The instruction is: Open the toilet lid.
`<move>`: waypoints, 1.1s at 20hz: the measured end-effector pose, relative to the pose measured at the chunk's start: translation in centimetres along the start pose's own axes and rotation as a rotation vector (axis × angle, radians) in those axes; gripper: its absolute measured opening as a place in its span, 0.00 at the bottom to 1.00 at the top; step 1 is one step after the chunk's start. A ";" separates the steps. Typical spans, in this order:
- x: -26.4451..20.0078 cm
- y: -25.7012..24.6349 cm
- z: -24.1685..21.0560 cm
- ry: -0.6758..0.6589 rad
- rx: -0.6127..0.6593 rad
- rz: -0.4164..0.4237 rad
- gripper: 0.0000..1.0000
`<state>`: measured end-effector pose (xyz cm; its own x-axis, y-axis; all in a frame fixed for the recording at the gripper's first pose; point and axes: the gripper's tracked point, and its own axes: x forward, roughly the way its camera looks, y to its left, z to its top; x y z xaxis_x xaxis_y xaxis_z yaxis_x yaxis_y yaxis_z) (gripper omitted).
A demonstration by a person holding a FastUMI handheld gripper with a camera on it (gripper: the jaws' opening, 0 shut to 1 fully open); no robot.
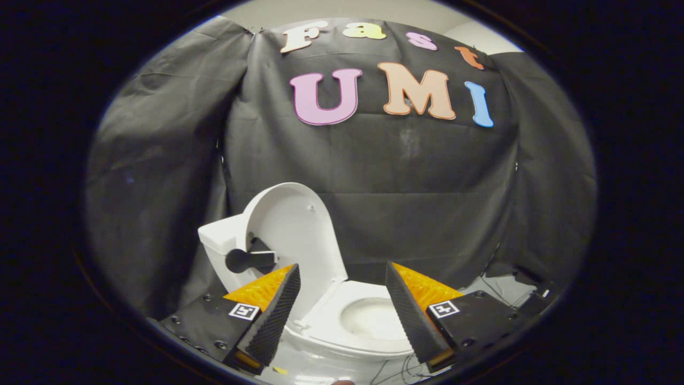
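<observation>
Black cloth hangs as the booth's back wall, creased and draped, with a strip of pale wall showing above it. In front of the cloth stands a white toilet on the floor. Its lid is already up, standing near upright and leaning back against the tank, its inner face turned toward the camera. The seat is down, lying flat around the bowl's opening. On the lower part of the lid sits a small dark fitting, round at one end with a short bar; what it is cannot be told. Thin cables trail on the floor at the foot of the cloth beyond the seat's far side, and more lie on the floor near the toilet's front edge.

The claw is released: its two fingers stand wide apart and press on nothing. The bowl and seat lie between and just beyond the fingertips. One finger overlaps the lid's lower edge near the hinge; whether it touches cannot be told. The other finger overlaps the seat's rim, and contact there cannot be told either.
</observation>
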<state>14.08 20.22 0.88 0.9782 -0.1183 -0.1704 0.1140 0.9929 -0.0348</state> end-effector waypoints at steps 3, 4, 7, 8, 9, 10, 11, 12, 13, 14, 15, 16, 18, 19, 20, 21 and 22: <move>-0.5 -3.1 0.6 -0.006 -0.010 -0.011 0.99; -0.7 -4.4 0.5 -0.006 -0.013 -0.020 0.99; -1.0 -7.2 0.3 -0.002 -0.023 -0.033 0.99; -1.2 -7.9 0.1 -0.001 -0.031 -0.027 0.99; -1.4 -8.2 -0.1 0.002 -0.040 -0.009 0.99; -1.5 -8.7 -0.4 0.005 -0.054 0.004 0.99; -1.8 -9.3 -0.6 0.006 -0.066 0.009 0.99; -2.1 -10.0 -0.9 0.008 -0.066 0.016 0.99; -2.5 -10.4 -1.2 0.004 -0.059 0.024 0.99; -2.8 -10.8 -1.5 -0.001 -0.056 0.025 0.99; -3.1 -11.6 -1.7 -0.014 -0.052 0.013 0.99; -3.2 -12.4 -1.9 -0.032 -0.038 0.001 0.99; -3.0 -13.5 -3.0 -0.034 -0.023 -0.020 0.99; -2.9 -14.5 -3.3 -0.026 -0.034 -0.043 0.99; -3.1 -15.5 -3.6 -0.016 -0.041 -0.065 0.99; -3.2 -16.0 -3.3 -0.025 -0.036 -0.078 0.99; -3.1 -16.3 -2.8 -0.044 -0.024 -0.083 0.99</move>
<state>8.72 4.34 -0.75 0.9723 -0.1989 -0.1227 0.1913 0.9790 -0.0710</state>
